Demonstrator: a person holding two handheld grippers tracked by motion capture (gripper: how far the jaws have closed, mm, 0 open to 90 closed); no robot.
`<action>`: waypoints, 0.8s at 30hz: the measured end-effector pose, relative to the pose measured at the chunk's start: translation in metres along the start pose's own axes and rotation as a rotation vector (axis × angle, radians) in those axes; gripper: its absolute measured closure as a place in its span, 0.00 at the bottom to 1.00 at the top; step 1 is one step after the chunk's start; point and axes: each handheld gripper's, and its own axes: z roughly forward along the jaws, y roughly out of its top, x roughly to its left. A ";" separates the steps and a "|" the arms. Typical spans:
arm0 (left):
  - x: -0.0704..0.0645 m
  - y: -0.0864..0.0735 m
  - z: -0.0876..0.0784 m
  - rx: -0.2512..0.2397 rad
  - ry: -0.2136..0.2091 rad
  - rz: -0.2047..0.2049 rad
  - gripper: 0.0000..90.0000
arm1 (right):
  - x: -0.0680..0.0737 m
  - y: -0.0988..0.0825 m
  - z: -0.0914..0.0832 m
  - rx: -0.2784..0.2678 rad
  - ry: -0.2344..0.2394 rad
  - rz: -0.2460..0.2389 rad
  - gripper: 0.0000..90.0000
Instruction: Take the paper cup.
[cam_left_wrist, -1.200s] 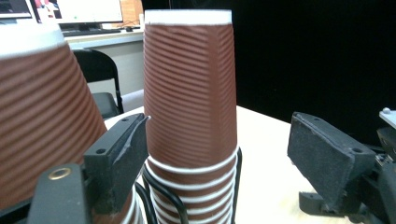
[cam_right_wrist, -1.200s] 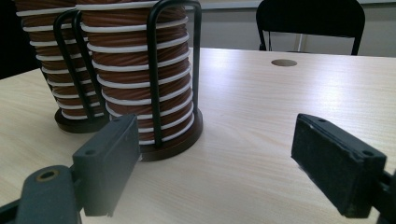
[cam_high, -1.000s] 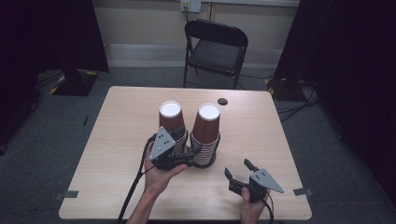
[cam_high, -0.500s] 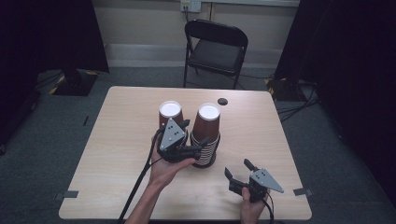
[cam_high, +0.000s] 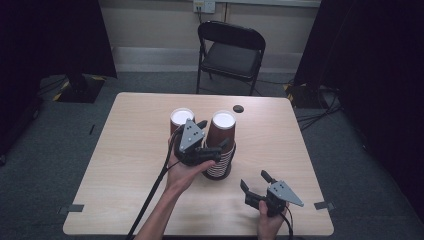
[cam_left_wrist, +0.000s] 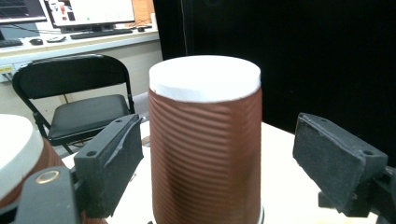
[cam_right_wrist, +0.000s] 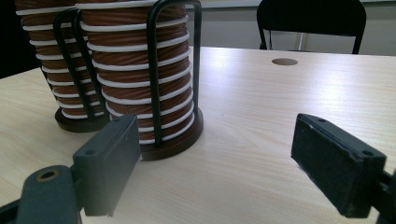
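The left gripper (cam_high: 212, 134) has its jaws spread wide on either side of the top cup (cam_left_wrist: 205, 140), a ribbed brown paper cup turned upside down with a flat white base, not touching it. That cup caps the right stack (cam_high: 220, 150) in a dark wire holder (cam_right_wrist: 161, 93) on the pale wood bench (cam_high: 125, 150). The right gripper (cam_high: 254, 181) rests low near the front edge, jaws wide apart and empty.

Two cup stacks (cam_high: 221, 145) in wire holders stand close together mid-table (cam_high: 130, 165), the left gripper (cam_high: 202, 142) crowding the gap between them. Bare tabletop lies open to the left, right and near edge.
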 end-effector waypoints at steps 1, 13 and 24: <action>0.000 0.000 0.001 -0.002 -0.002 -0.005 0.18 | 0.000 0.000 0.000 0.000 0.000 0.001 0.17; -0.004 0.014 0.017 0.006 0.020 0.009 0.19 | 0.000 0.000 0.000 -0.002 0.001 -0.002 0.17; -0.007 0.020 0.033 0.040 0.070 0.021 0.18 | 0.000 0.000 0.000 -0.001 0.004 -0.002 0.17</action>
